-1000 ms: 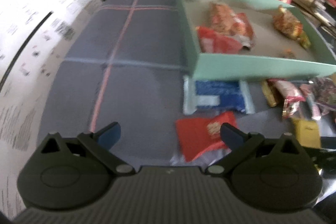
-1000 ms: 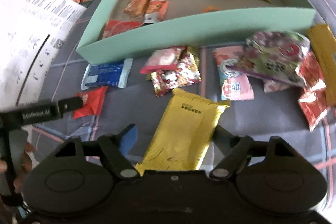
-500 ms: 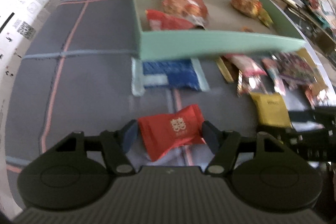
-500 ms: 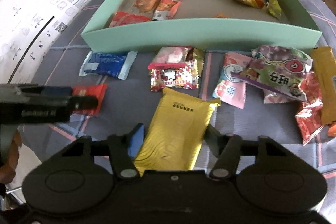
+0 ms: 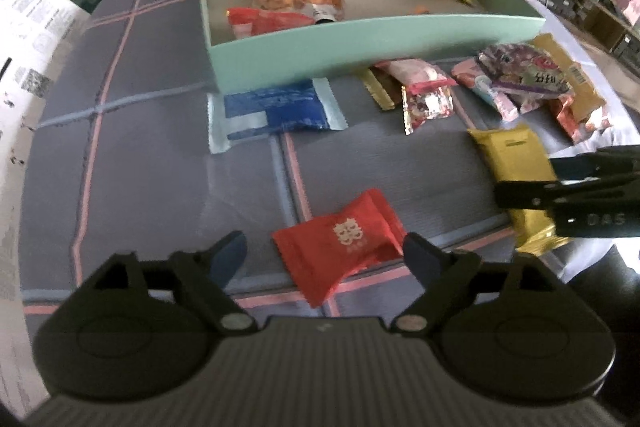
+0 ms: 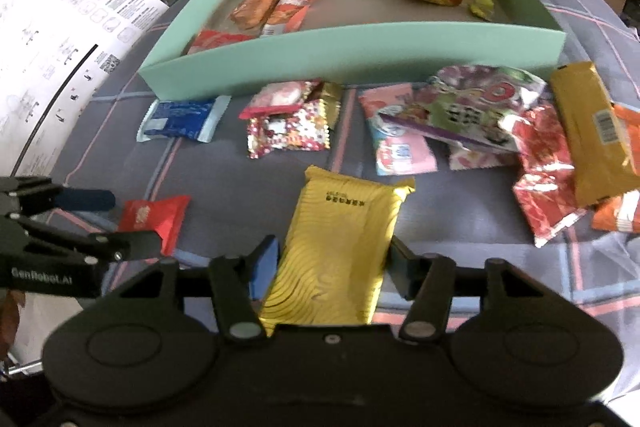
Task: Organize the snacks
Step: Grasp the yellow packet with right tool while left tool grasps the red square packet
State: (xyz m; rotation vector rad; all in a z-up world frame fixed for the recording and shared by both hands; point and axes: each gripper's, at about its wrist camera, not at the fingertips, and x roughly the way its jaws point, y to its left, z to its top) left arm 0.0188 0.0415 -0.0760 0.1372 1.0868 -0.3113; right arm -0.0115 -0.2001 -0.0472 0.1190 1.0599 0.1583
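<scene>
A mint green box (image 5: 360, 41) (image 6: 360, 47) holds several snack packs. More snacks lie loose on the cloth in front of it. My left gripper (image 5: 322, 255) is open, its fingers either side of a red candy pack (image 5: 340, 241), which also shows in the right wrist view (image 6: 154, 217). The pack lies on the cloth nearer the right finger. My right gripper (image 6: 330, 261) has its fingers against both sides of a yellow snack pack (image 6: 340, 251), seen too in the left wrist view (image 5: 516, 171).
A blue pack (image 5: 276, 111), a small foil pack (image 6: 288, 135), a pink pack (image 6: 396, 147) and a purple bag (image 6: 476, 107) lie before the box. Red and gold packs (image 6: 592, 143) sit at the right. A white printed sheet (image 6: 60, 39) lies left. Toys stand behind.
My left gripper has moved right and forward until the red pack sits between its fingers, and now stands a little wider. My right gripper's fingers have closed in on the yellow pack.
</scene>
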